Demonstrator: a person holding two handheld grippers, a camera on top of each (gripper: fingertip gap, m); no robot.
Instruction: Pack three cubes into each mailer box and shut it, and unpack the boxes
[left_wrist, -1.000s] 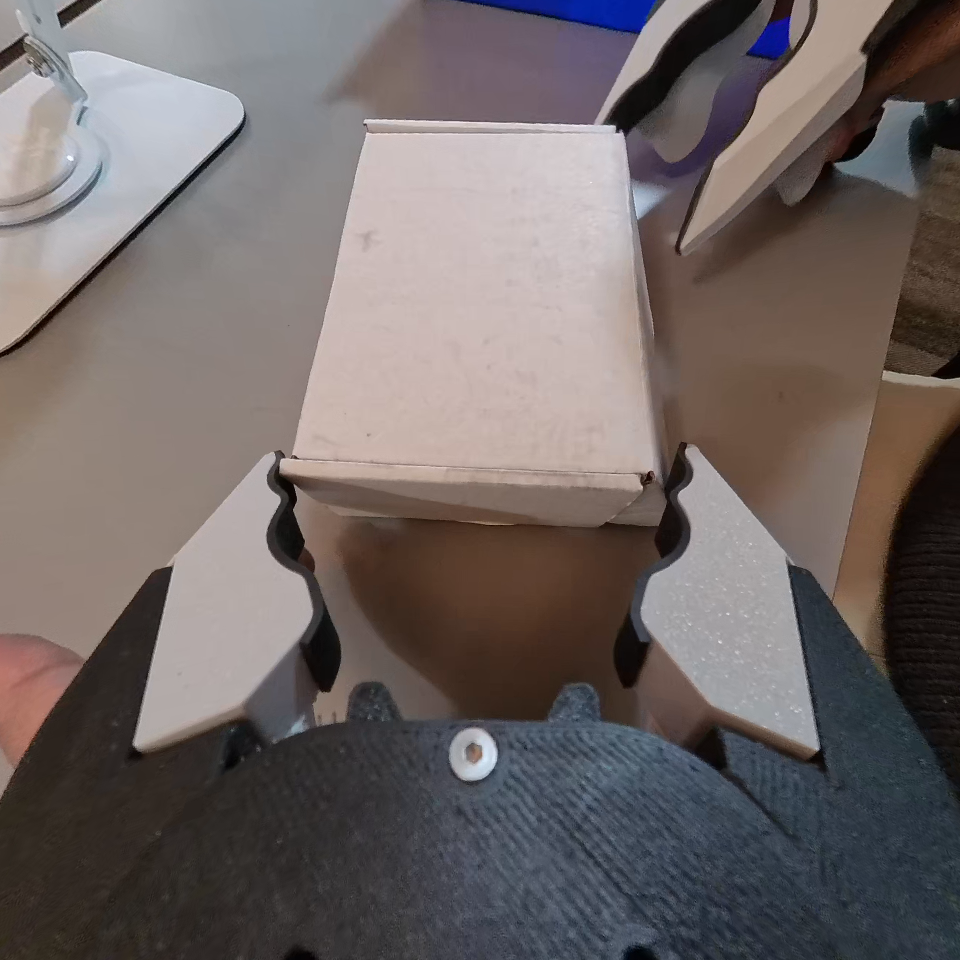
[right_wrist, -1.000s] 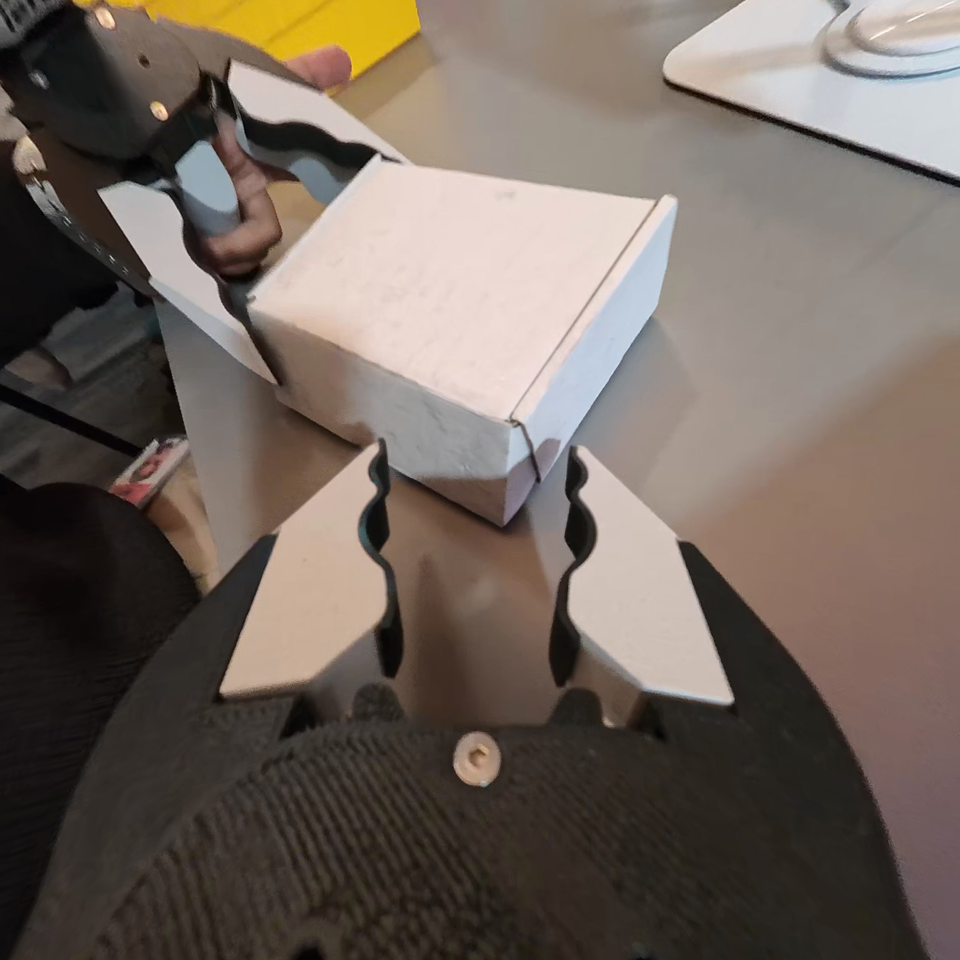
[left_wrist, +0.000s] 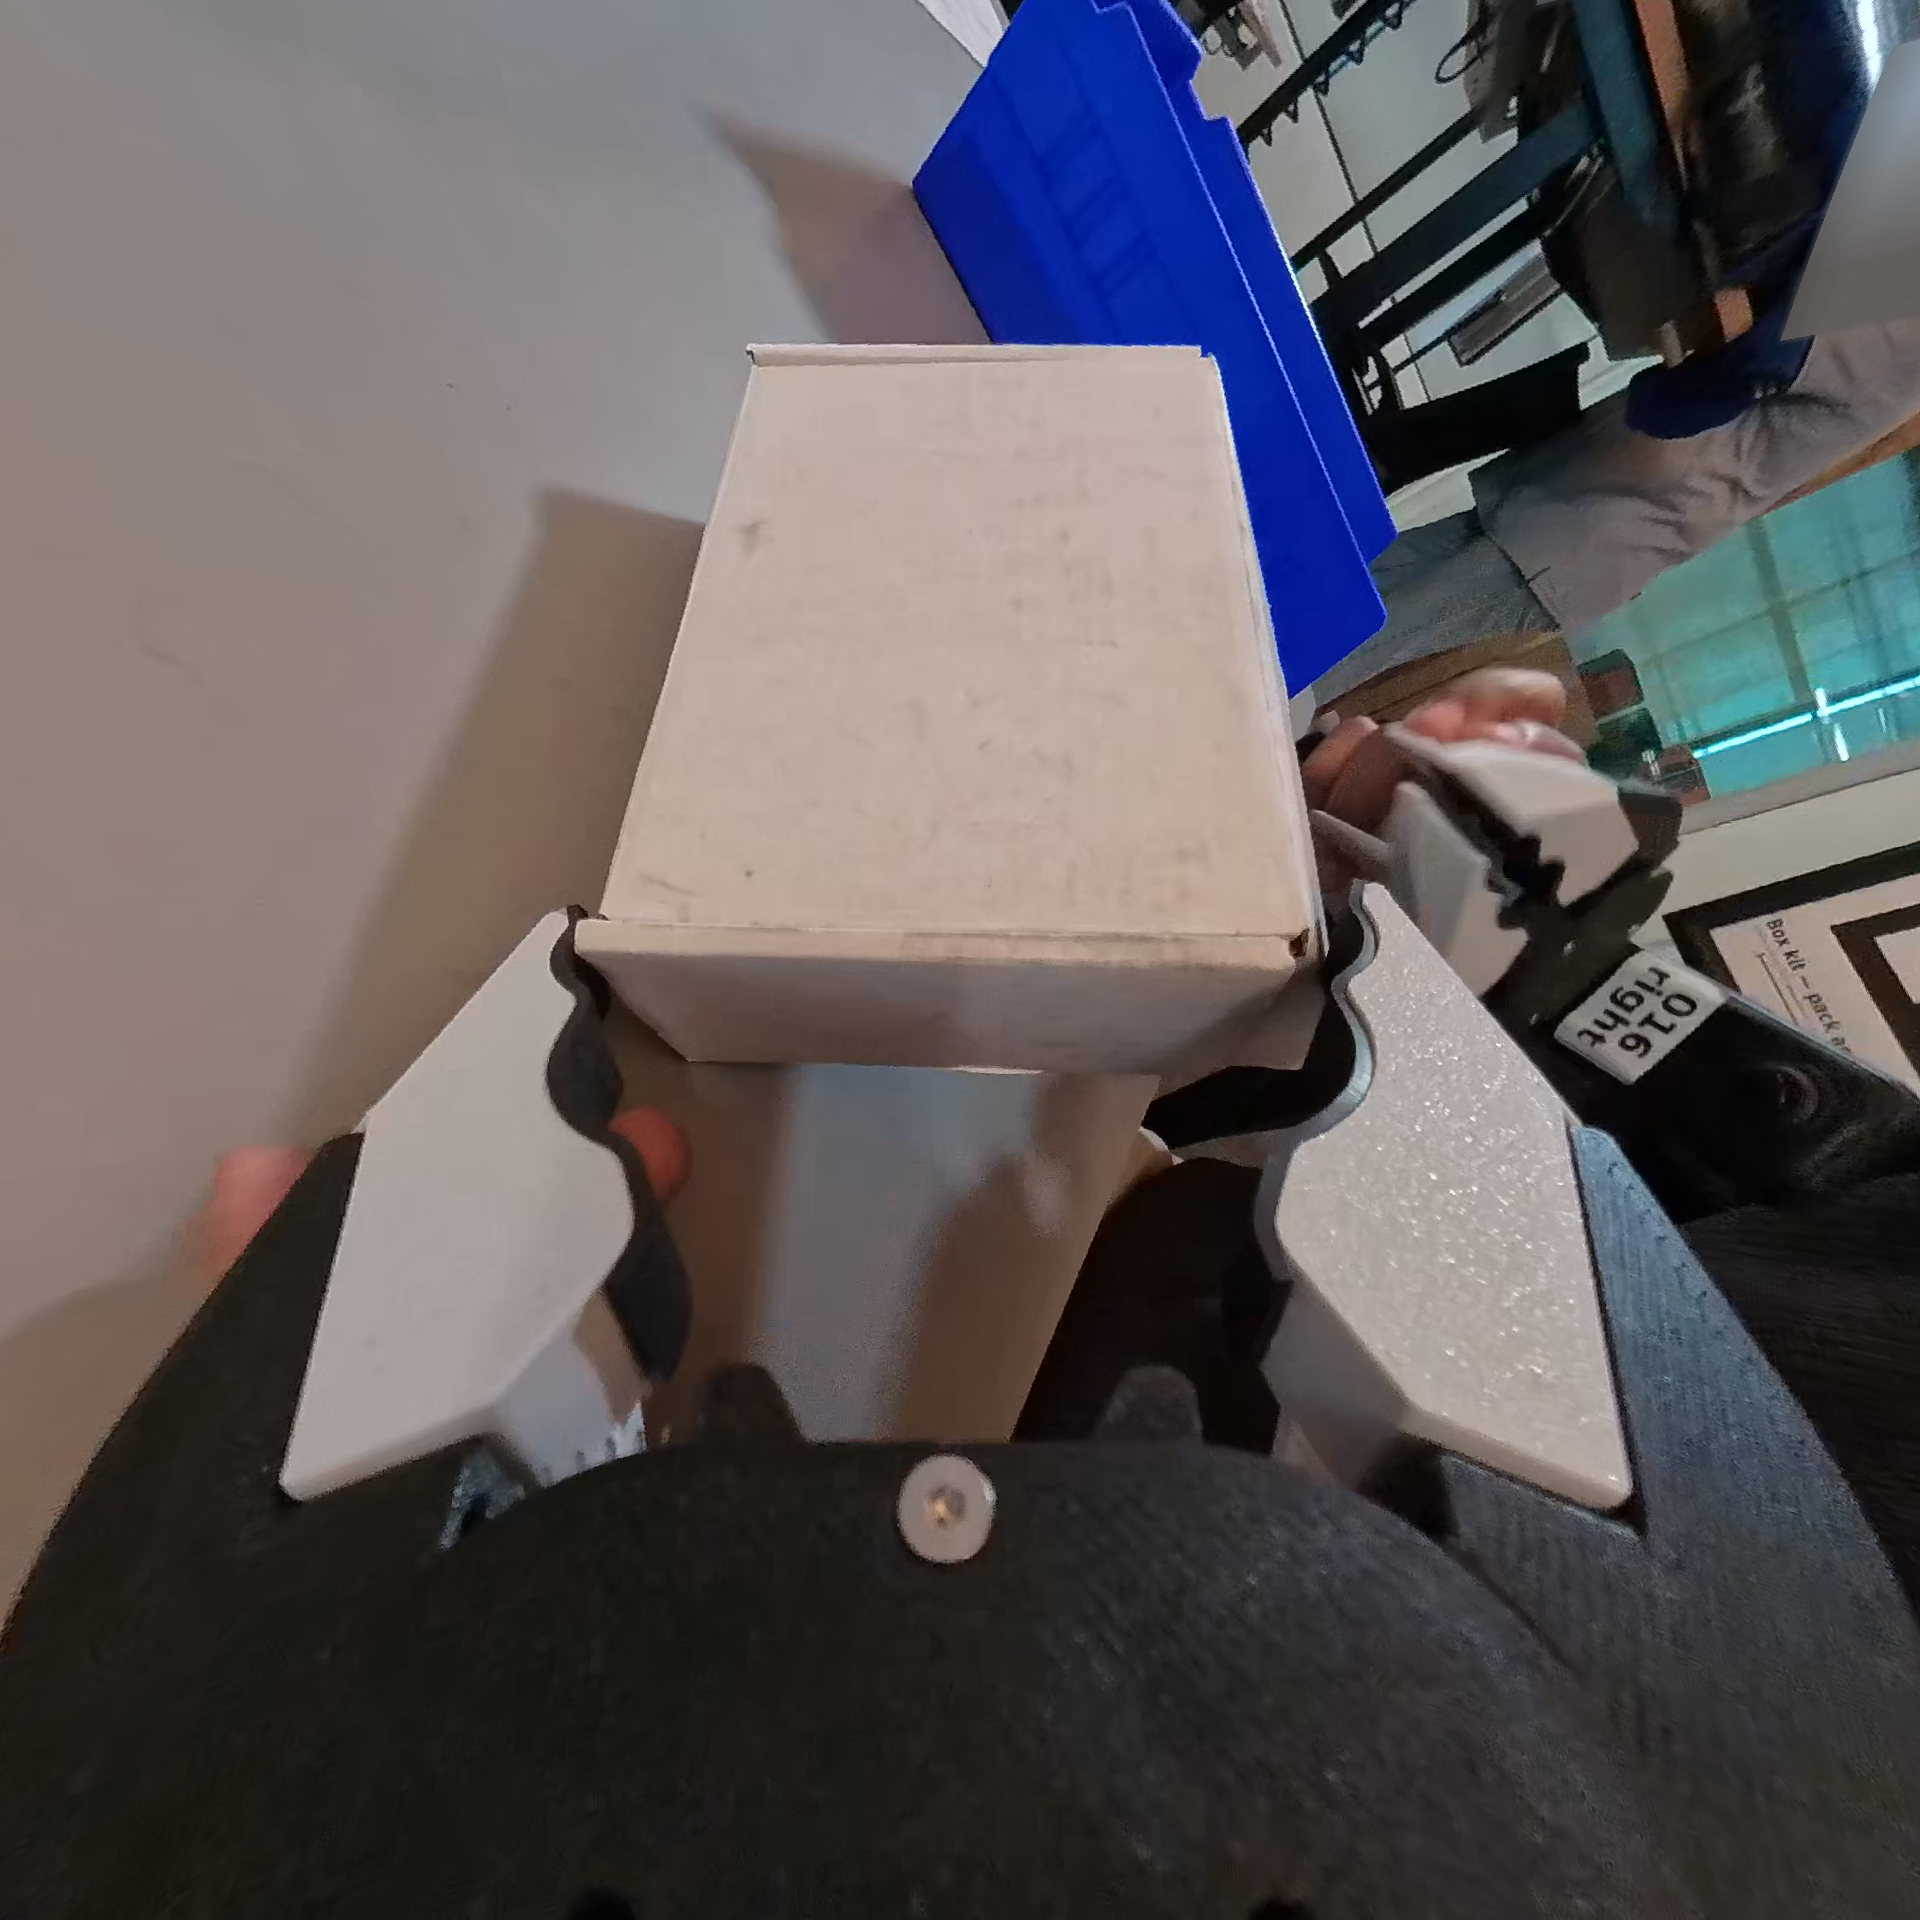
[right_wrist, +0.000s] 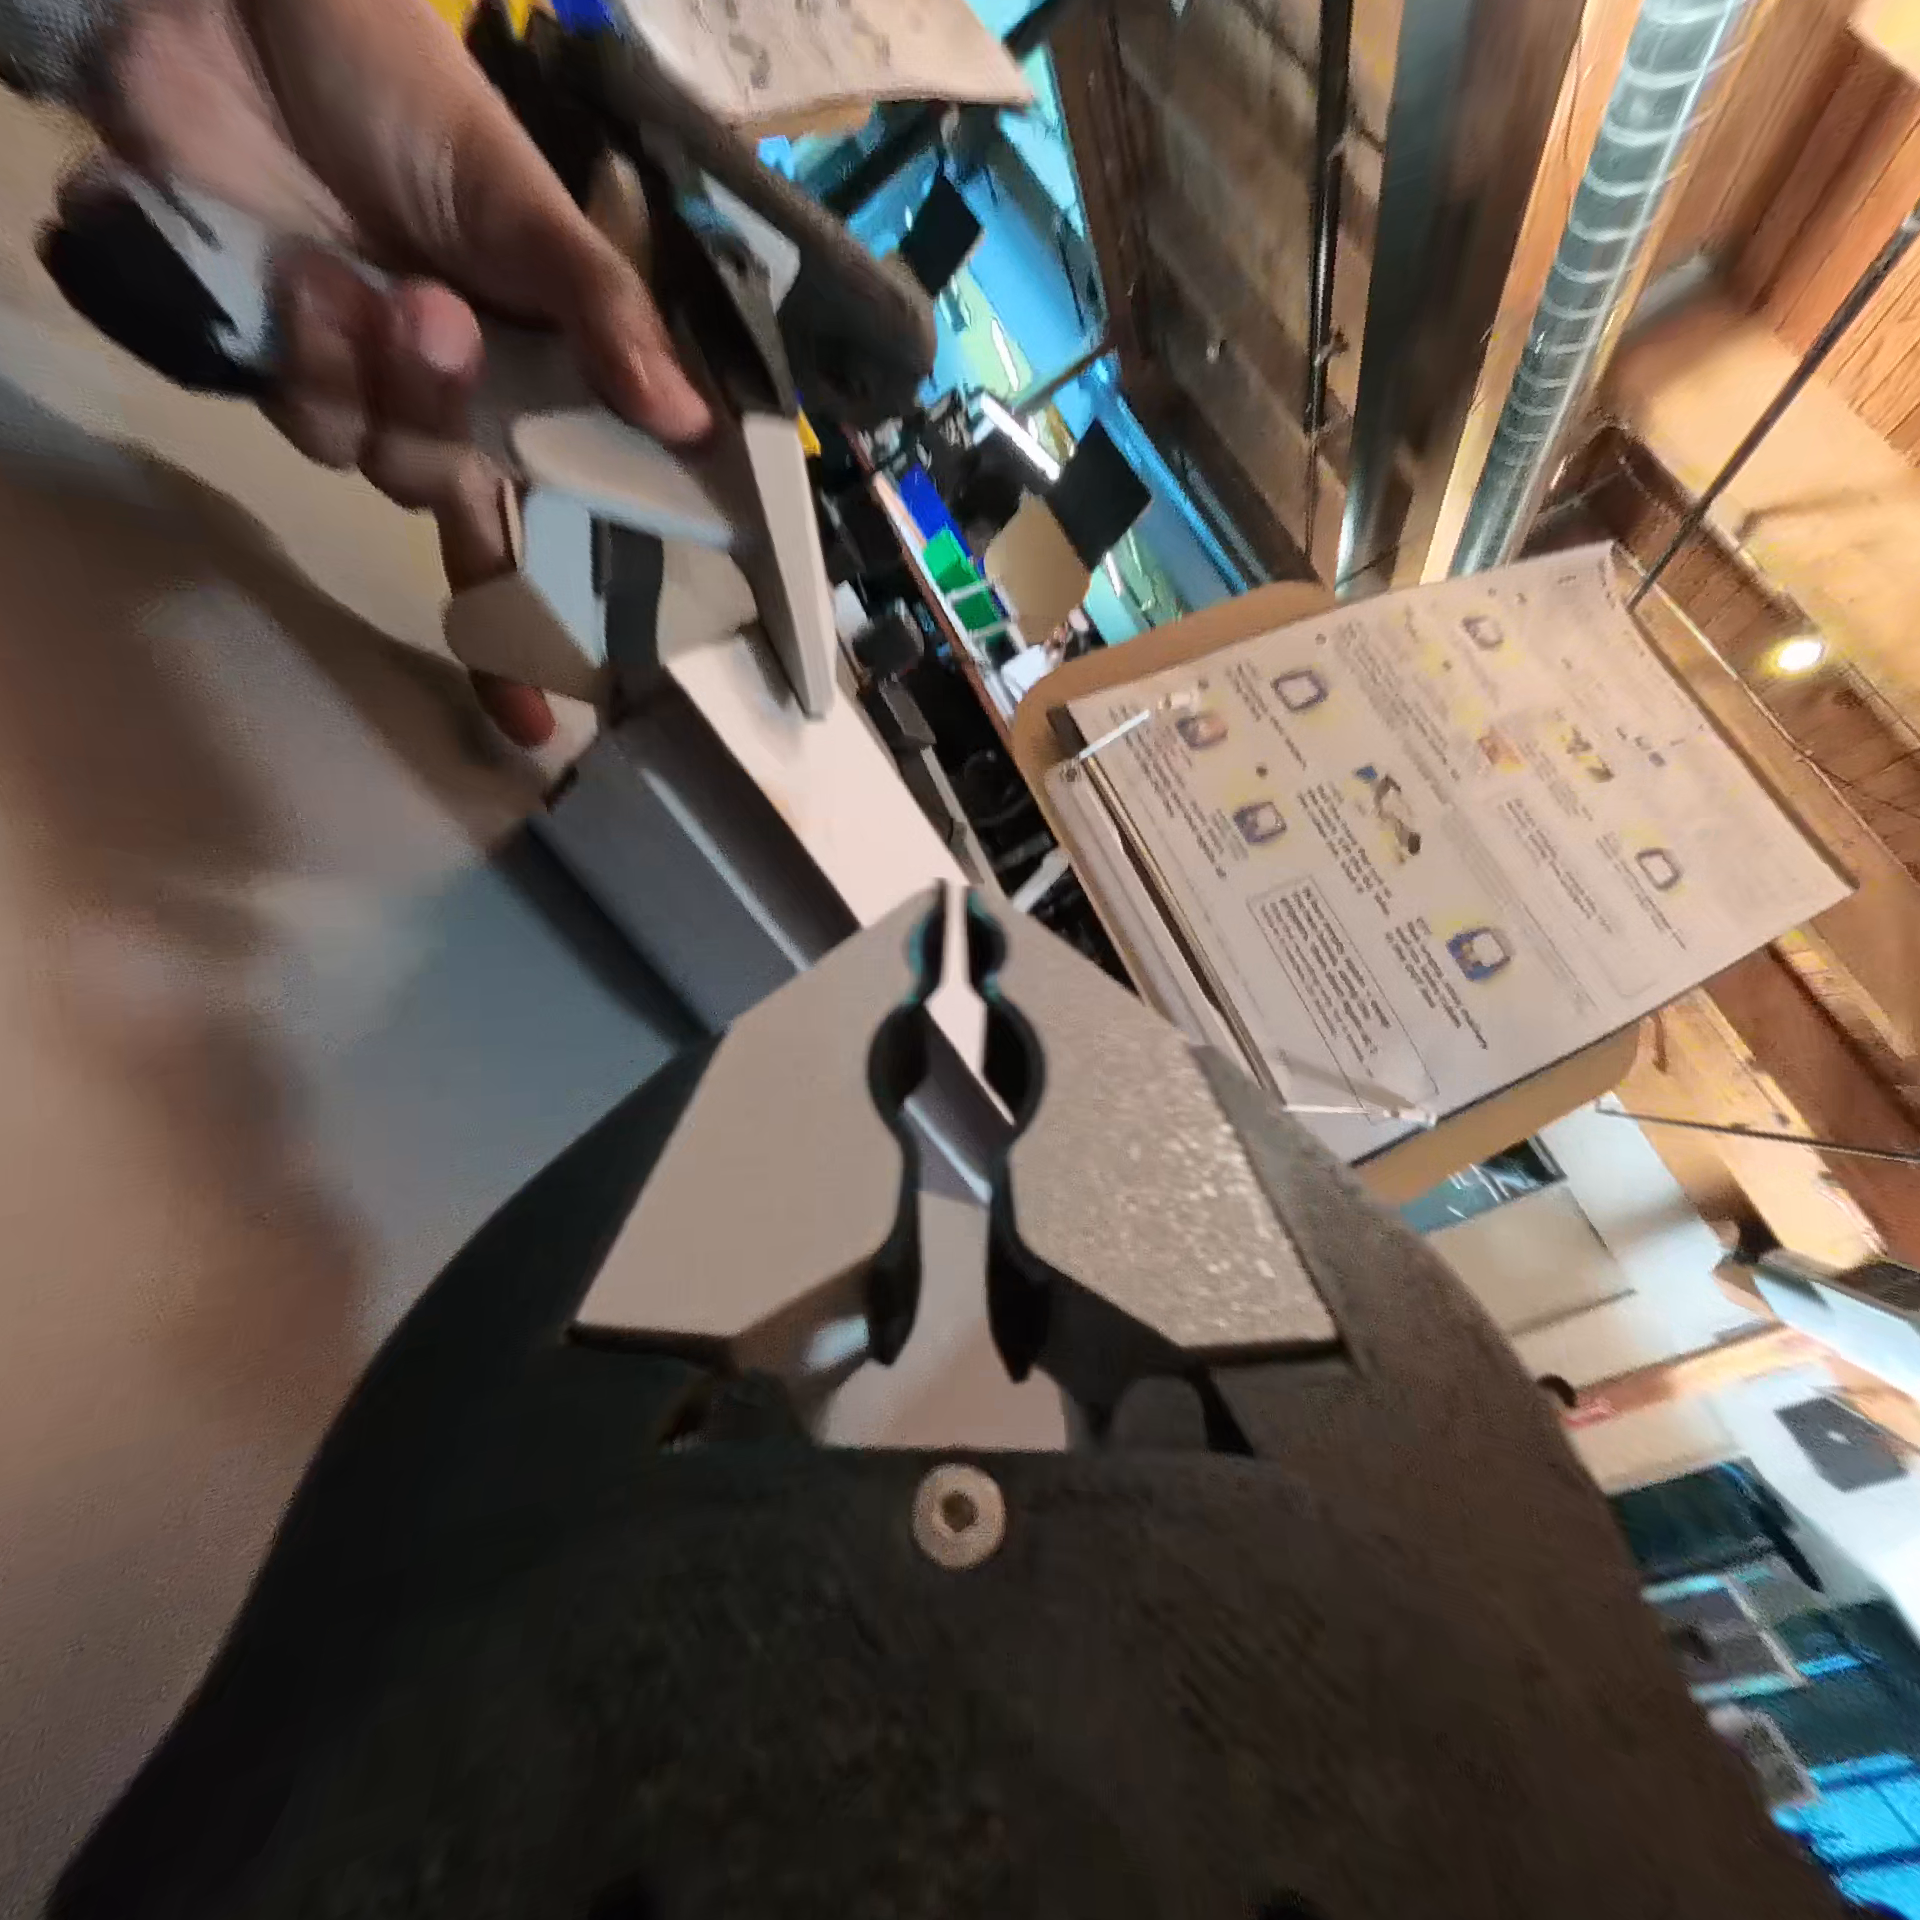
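The left gripper (left_wrist: 951, 997) clasps the near end of the closed white mailer box (left_wrist: 956, 665), lifted off the grey worktop (left_wrist: 312, 520). A blue bin (left_wrist: 1143, 343) lies at one o'clock beyond the box. The right gripper (right_wrist: 958, 914) is pinched nearly closed on nothing, at three o'clock of the box.

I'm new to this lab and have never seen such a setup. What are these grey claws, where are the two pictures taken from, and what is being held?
No robot arm here: a person holds a two-finger gripper in each hand, and each carries a camera looking along its fingers. In the left wrist view, the left gripper clamps a closed white mailer box by its near end, tilted above the grey table; a blue bin stands behind. The right gripper, seen in its own view, is nearly closed on nothing. That view is blurred and points off into the room.
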